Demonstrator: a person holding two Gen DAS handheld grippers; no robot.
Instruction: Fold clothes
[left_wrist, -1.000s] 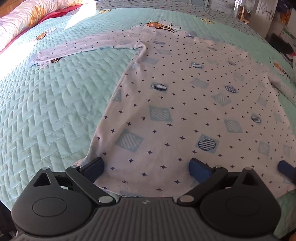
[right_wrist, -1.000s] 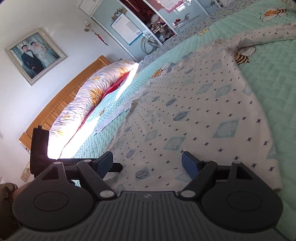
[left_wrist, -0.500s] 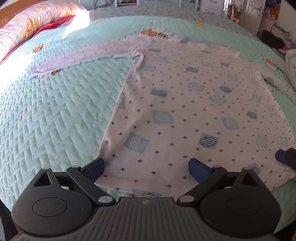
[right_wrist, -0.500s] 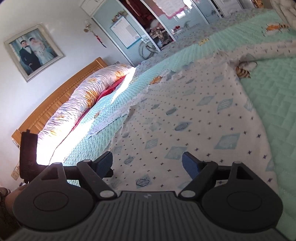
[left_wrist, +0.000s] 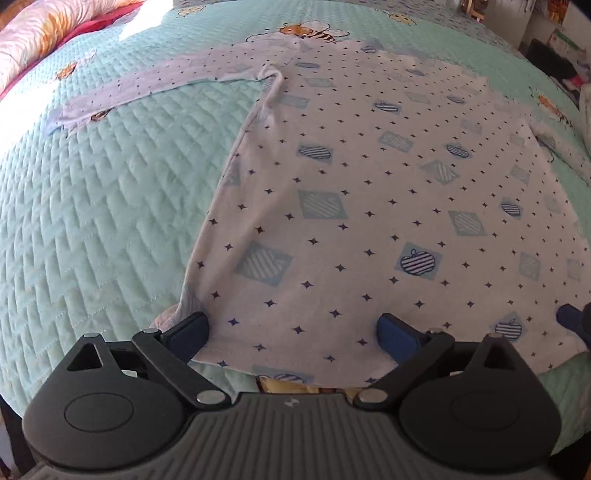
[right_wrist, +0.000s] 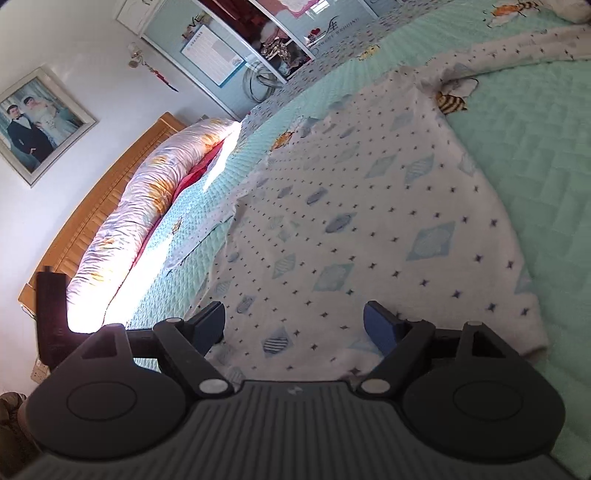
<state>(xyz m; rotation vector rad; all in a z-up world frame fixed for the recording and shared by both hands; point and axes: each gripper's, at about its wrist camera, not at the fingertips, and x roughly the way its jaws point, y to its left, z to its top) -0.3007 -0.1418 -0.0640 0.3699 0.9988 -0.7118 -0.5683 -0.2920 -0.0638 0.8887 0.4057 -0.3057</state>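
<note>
A white long-sleeved shirt (left_wrist: 369, 192) with small dark stars and blue apple squares lies spread flat on the bed, hem nearest me. One sleeve (left_wrist: 147, 92) stretches out to the left. My left gripper (left_wrist: 291, 332) is open over the hem's left part, its left finger at the shirt's lower left corner. A blue fingertip of the other gripper (left_wrist: 570, 319) shows at the right edge. In the right wrist view, the right gripper (right_wrist: 295, 325) is open over the shirt (right_wrist: 369, 221) near its hem, with the shirt's lower right corner (right_wrist: 532, 332) just to its right.
The bed has a mint quilted cover (left_wrist: 92, 221) with bee prints. A rolled floral duvet (right_wrist: 129, 221) lies along a wooden headboard (right_wrist: 92, 206). A framed picture (right_wrist: 33, 122) hangs on the wall, and shelves (right_wrist: 266, 48) stand beyond the bed. The bed edge is right below my grippers.
Both grippers pulled back slightly half a second ago, then came down close to the hem again. Both stayed open. The shirt has not moved.
</note>
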